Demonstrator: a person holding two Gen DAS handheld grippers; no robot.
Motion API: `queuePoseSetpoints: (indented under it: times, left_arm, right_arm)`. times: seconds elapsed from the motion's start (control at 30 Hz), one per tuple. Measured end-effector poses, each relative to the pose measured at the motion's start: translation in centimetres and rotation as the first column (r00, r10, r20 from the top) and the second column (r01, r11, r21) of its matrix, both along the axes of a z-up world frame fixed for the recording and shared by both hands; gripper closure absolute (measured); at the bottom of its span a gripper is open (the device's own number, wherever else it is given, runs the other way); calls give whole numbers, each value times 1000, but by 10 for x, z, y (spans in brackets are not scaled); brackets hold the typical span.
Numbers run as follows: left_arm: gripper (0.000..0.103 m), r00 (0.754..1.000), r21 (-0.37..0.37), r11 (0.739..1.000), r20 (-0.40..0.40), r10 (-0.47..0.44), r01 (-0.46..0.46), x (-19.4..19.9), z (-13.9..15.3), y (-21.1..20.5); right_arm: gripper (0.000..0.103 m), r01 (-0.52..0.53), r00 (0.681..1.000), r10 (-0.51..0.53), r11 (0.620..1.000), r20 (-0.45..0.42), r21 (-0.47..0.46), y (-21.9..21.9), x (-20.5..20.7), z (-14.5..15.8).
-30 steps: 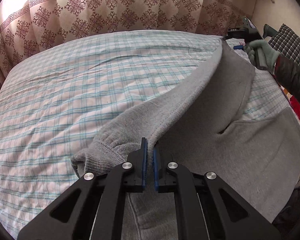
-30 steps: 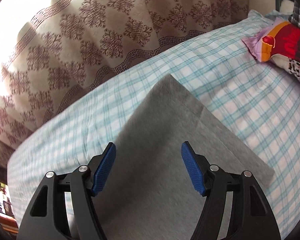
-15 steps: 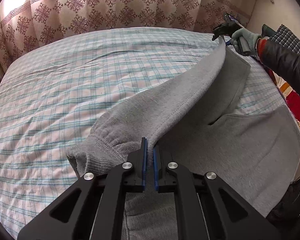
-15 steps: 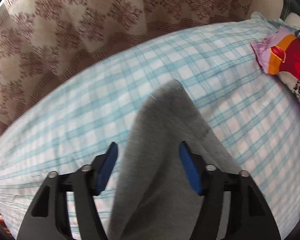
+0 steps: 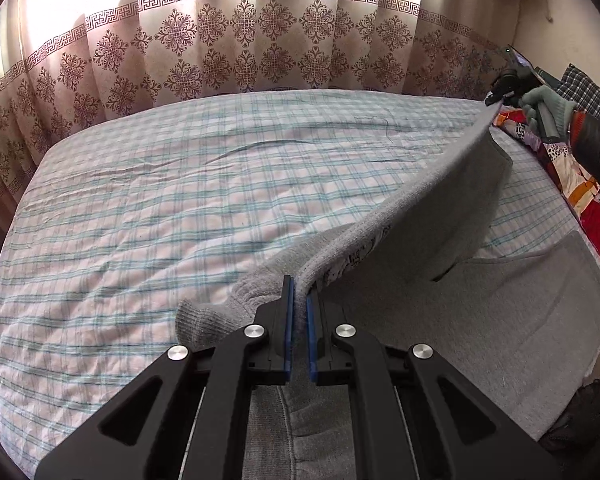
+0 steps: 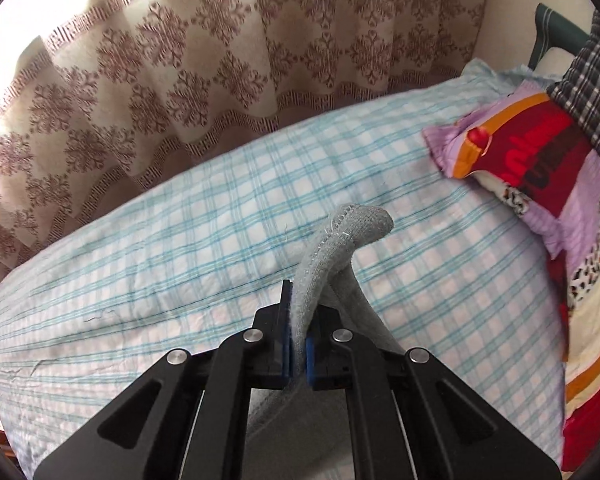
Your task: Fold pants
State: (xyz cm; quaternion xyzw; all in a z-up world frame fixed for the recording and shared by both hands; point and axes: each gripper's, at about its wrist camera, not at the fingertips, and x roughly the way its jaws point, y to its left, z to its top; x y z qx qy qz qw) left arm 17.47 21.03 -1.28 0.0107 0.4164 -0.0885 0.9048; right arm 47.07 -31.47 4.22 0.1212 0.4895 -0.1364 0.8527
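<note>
Grey sweatpants (image 5: 512, 304) lie on the right side of a checked bed. My left gripper (image 5: 298, 312) is shut on the ribbed cuff end of one leg (image 5: 220, 312) and holds it lifted. My right gripper (image 6: 298, 328) is shut on the far edge of the same grey fabric (image 6: 352, 228), whose corner flops over above the jaws. In the left wrist view the right gripper (image 5: 496, 98) is at the far right, held by a gloved hand, and the fabric stretches taut between the two grippers above the lower layer.
The bed sheet (image 5: 180, 200) is white with blue-green checks. Patterned curtains (image 5: 240, 40) hang behind the bed. A colourful red and purple pillow (image 6: 540, 168) and a dark checked cushion (image 6: 596, 92) lie at the bed's right end.
My right gripper has closed on the pants' far edge and lifted it. My left gripper stays shut on the cuff and has risen, so the top layer now hangs stretched above the bed.
</note>
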Motion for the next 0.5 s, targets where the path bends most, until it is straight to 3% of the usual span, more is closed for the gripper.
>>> queuePoseSetpoints:
  times: [0.23, 0.5]
  left_arm:
    - [97, 997, 44, 999, 75, -25, 22, -20, 28, 6]
    - [97, 994, 62, 996, 78, -71, 66, -61, 26, 5]
  right_arm:
    - [100, -4, 996, 3, 1000, 91, 14, -7, -49, 65]
    - [99, 16, 989, -23, 999, 146, 50, -23, -138, 94]
